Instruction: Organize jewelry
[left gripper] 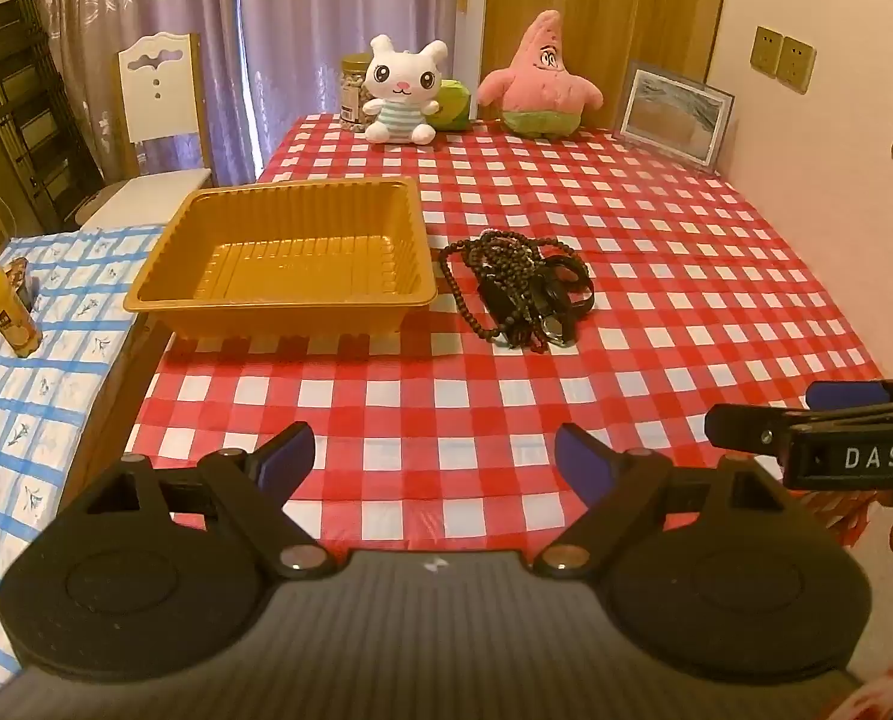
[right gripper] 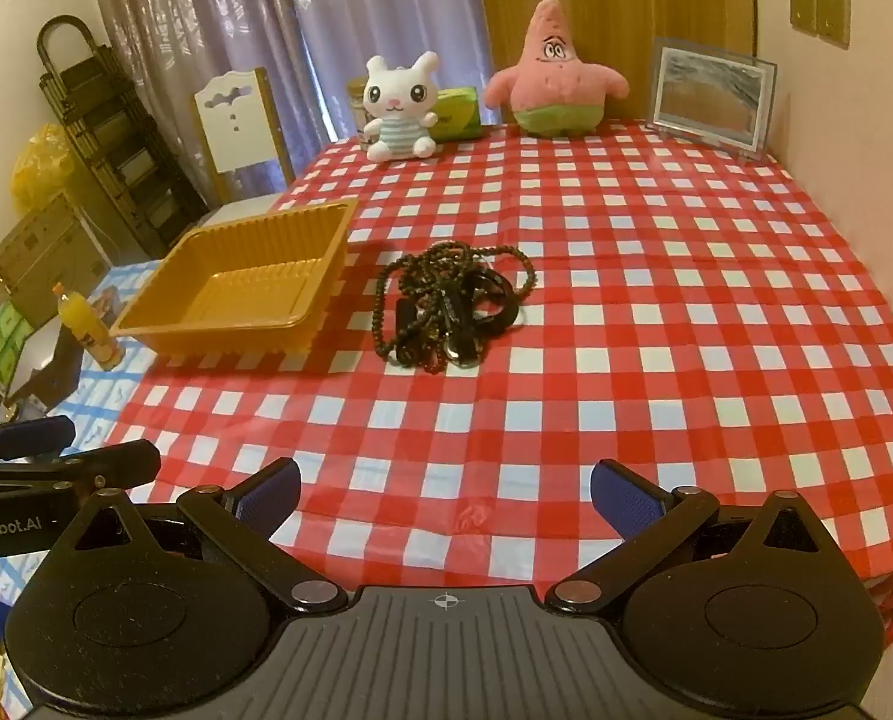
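A tangled pile of dark jewelry [left gripper: 515, 288] [right gripper: 449, 306], bead strings and black bands with a watch, lies on the red-and-white checked tablecloth [left gripper: 656, 276] [right gripper: 656, 312]. Just left of it stands an empty gold plastic tray [left gripper: 284, 261] [right gripper: 242, 288]. My left gripper [left gripper: 434, 459] hovers over the table's near edge, open, with nothing between its blue-padded fingers. My right gripper [right gripper: 445, 495] is open too and empty, well short of the pile. Each gripper shows at the side of the other's view: the right gripper [left gripper: 806, 420], the left gripper [right gripper: 62, 444].
At the table's far end sit a white bunny plush [left gripper: 401, 90] [right gripper: 398, 108], a pink starfish plush [left gripper: 539, 78] [right gripper: 554, 72], a jar [left gripper: 353, 87] and a framed picture [left gripper: 674, 114] [right gripper: 713, 102]. To the left, a lower blue-checked surface holds an orange drink bottle [left gripper: 5, 306] [right gripper: 89, 327]; a white chair [left gripper: 158, 120] stands behind.
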### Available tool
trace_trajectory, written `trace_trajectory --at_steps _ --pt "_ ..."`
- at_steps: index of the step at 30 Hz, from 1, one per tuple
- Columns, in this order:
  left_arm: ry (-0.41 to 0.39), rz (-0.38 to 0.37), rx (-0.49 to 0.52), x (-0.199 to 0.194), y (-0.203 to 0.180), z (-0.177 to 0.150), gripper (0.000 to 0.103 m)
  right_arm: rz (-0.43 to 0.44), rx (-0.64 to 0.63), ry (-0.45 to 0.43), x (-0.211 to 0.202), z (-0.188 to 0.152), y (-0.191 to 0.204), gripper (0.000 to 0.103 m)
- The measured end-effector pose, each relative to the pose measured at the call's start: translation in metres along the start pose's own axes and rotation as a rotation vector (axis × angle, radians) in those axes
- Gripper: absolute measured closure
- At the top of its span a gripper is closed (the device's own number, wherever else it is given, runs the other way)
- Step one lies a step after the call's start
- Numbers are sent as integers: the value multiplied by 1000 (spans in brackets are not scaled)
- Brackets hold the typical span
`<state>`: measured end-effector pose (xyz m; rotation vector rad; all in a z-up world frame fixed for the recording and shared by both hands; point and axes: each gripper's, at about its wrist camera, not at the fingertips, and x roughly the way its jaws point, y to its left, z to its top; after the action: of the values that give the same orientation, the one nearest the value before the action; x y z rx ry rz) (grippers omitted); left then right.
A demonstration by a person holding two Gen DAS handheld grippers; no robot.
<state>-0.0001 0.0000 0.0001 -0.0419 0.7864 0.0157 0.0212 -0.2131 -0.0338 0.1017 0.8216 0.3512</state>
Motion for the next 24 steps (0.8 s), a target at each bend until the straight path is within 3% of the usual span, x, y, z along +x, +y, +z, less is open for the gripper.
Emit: trace_trajectory --at_steps 24 --pt "12 -2 0 0 0 1 17 1 2 -5 1 0 -1 0"
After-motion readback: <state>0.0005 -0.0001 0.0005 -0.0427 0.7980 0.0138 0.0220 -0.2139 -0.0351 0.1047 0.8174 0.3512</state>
